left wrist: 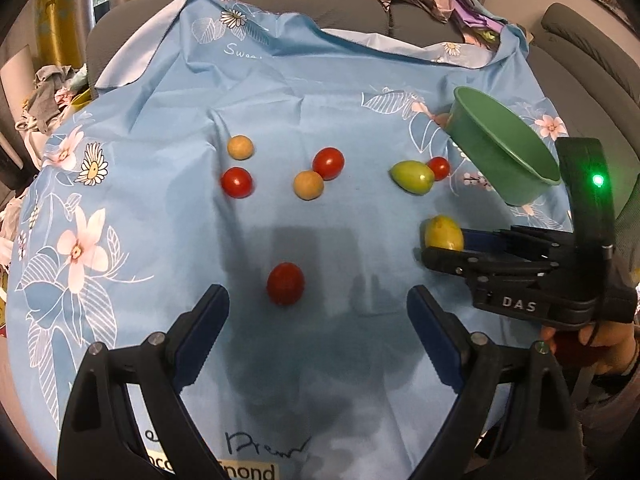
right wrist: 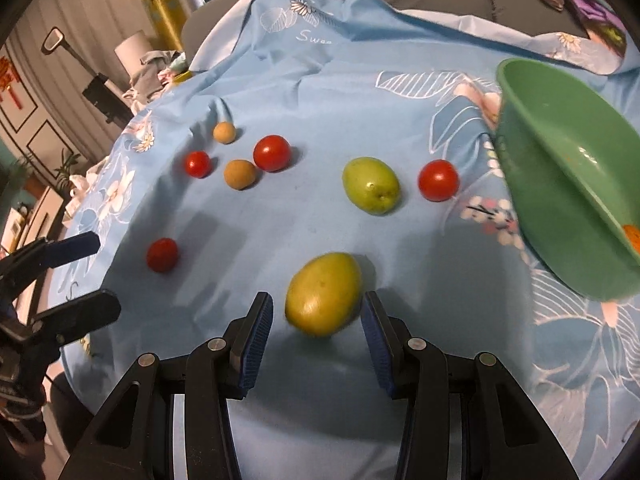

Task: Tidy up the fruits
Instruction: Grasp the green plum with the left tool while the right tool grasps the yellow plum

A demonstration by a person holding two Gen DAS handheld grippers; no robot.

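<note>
Progress: we count eight fruits outside green bowl [right wrist: 560, 184] | right tool [right wrist: 318, 326] open around yellow-green fruit [right wrist: 323, 294] near bowl | left tool [left wrist: 318, 322] open, empty.

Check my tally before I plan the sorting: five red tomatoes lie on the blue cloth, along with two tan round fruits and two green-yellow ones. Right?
Not quite: the right wrist view shows four red tomatoes on the blue cloth, not five. The two tan round fruits and two green-yellow ones are correct.
</note>
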